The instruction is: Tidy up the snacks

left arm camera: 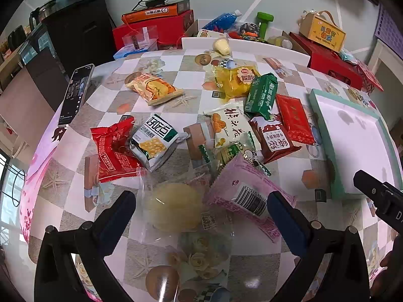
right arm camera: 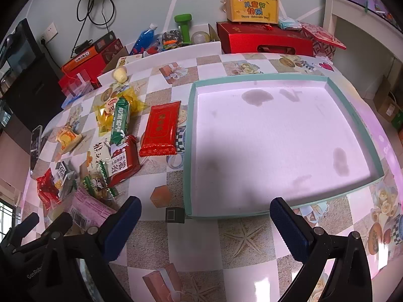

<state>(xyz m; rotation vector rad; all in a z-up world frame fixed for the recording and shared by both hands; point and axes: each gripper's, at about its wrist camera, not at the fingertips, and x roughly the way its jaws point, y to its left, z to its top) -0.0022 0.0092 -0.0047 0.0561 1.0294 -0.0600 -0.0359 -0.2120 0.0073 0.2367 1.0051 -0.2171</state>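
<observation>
Several snack packets lie scattered on the checkered tablecloth. My left gripper (left arm camera: 201,201) is open, its fingers either side of a pale yellow bun in clear wrap (left arm camera: 173,207); a pink packet (left arm camera: 248,196) lies by its right finger. Beyond lie a red packet (left arm camera: 114,151), a grey-white cracker packet (left arm camera: 153,142), a green packet (left arm camera: 262,93), a yellow packet (left arm camera: 235,81) and a flat red packet (right arm camera: 161,129). An empty teal-rimmed tray (right arm camera: 191,136) sits on the right. My right gripper (right arm camera: 205,214) is open and empty in front of the tray's near edge.
A phone (left arm camera: 75,91) lies at the table's left edge. Red boxes (right arm camera: 264,39), a yellow gift box (right arm camera: 252,6), a green dumbbell (right arm camera: 183,26) and a blue bottle (right arm camera: 144,36) stand along the back. A small pudding cup (left arm camera: 221,45) sits on a white tray rim (left arm camera: 264,49).
</observation>
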